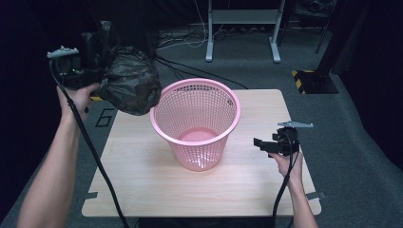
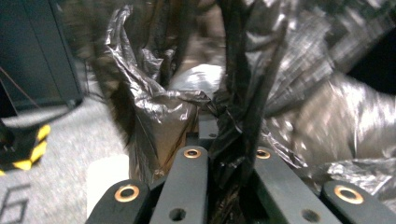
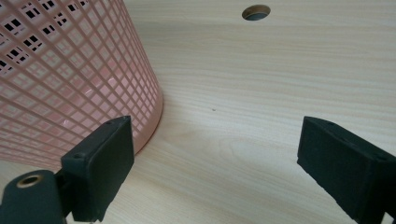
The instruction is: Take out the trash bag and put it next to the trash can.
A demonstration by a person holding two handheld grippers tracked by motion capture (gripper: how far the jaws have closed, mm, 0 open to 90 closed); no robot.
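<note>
Holding: the left gripper [image 1: 71, 71] is gripping a crumpled black plastic bag [image 1: 128, 80] up in the air, off the far-left corner of the tabletop [image 1: 142, 180].
Left jaws: in the left gripper view they are sitting closed tight, with a bunched twist of the bag [image 2: 233, 116] pinched between them and glossy folds spreading out above and to both sides.
Bag position: it is hanging just beside the rim of the pink mesh basket [image 1: 196, 121], to that basket's left and a little higher, with no contact visible.
Basket: it is standing upright near the middle of the tabletop, mouth open to the top.
Right gripper [image 1: 266, 145]: it is hovering low over the tabletop, to the right of the basket, pointing toward it.
Right jaws: they are standing wide apart and gripping nothing; in the right gripper view 1 pad [image 3: 105, 163] is sitting just beside the basket's lattice wall [image 3: 70, 84], the other over bare wood [image 3: 243, 93].
</note>
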